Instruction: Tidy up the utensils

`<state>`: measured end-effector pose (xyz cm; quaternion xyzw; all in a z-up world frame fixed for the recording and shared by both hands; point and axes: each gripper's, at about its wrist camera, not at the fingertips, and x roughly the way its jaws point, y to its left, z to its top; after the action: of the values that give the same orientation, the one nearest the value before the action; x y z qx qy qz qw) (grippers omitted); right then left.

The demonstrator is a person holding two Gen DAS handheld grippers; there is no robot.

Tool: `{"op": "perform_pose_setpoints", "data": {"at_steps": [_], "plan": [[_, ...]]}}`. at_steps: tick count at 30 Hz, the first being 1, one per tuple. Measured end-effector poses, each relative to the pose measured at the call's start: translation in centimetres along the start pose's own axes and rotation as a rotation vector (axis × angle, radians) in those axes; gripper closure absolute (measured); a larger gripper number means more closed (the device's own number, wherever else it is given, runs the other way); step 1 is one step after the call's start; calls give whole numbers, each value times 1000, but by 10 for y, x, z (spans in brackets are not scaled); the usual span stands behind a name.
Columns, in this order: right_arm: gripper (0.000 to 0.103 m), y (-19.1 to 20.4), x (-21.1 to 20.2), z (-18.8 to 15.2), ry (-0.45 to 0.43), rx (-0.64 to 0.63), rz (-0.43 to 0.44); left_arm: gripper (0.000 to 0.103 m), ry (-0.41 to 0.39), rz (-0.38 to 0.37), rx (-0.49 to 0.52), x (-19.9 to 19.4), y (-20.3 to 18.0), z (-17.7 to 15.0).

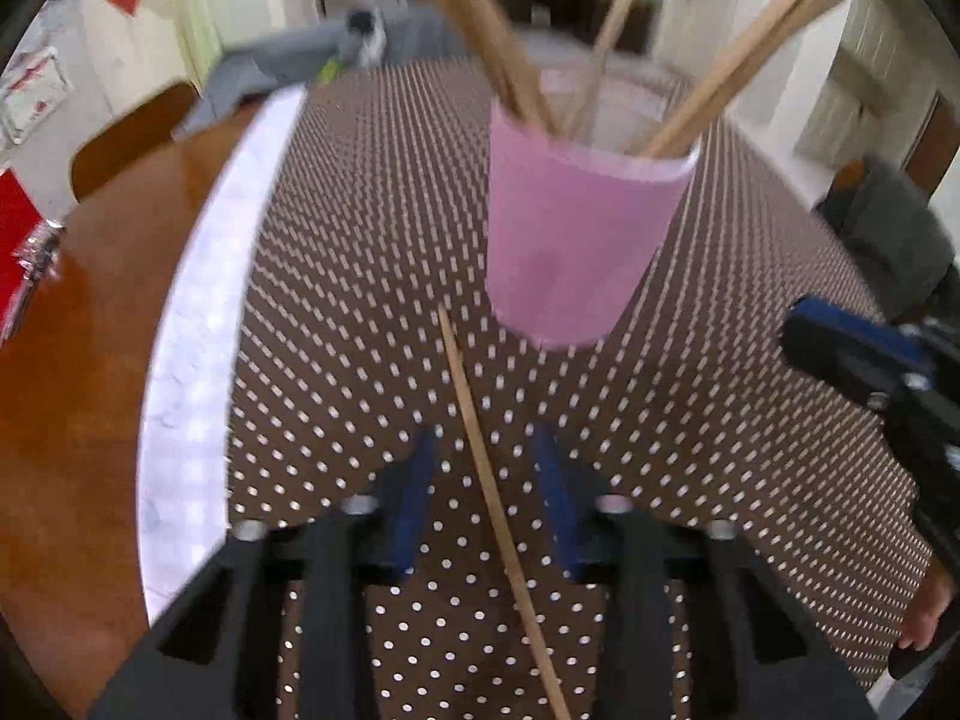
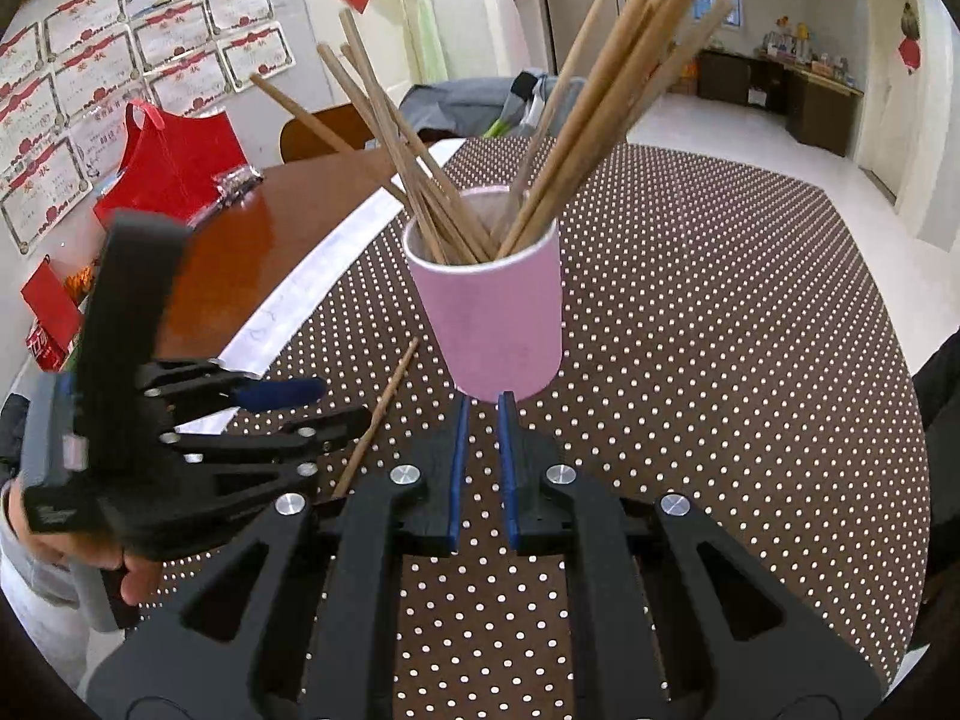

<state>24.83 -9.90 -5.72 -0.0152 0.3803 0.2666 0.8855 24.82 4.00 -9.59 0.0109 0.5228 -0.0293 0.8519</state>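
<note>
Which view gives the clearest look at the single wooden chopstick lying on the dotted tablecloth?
The left wrist view: the loose wooden chopstick runs nearly its whole length up the frame between the claw's blue fingers, toward the pink cup. The right wrist view shows only its upper part; the left claw hides the rest.

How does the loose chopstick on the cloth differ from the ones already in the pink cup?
The loose chopstick lies flat on the dotted cloth; the cup's chopsticks stand leaning in the pink cup. The loose chopstick is single, between the left gripper fingers; the cup's chopsticks are many, fanned apart. Both are plain light wood.
</note>
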Motion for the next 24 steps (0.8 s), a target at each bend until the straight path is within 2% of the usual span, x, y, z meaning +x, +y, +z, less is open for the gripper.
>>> {"op": "perform_pose_setpoints", "data": {"at_steps": [5, 13, 14, 15, 18, 21, 24], "plan": [[92, -4, 6, -2, 22, 3, 12, 84, 105, 26, 2, 30, 3, 9], [92, -5, 14, -3, 48, 5, 21, 86, 102, 33, 12, 36, 3, 14], [92, -5, 15, -3, 50, 4, 21, 95, 94, 30, 16, 36, 3, 13], [92, -5, 15, -3, 51, 4, 21, 97, 87, 28, 15, 35, 3, 13], [92, -5, 18, -2, 55, 9, 15, 97, 60, 9, 0, 30, 1, 13], [92, -7, 19, -2, 58, 13, 8, 97, -16, -22, -12, 18, -1, 9], [92, -8, 19, -2, 56, 17, 2, 97, -134, -41, -15, -11, -3, 6]]}}
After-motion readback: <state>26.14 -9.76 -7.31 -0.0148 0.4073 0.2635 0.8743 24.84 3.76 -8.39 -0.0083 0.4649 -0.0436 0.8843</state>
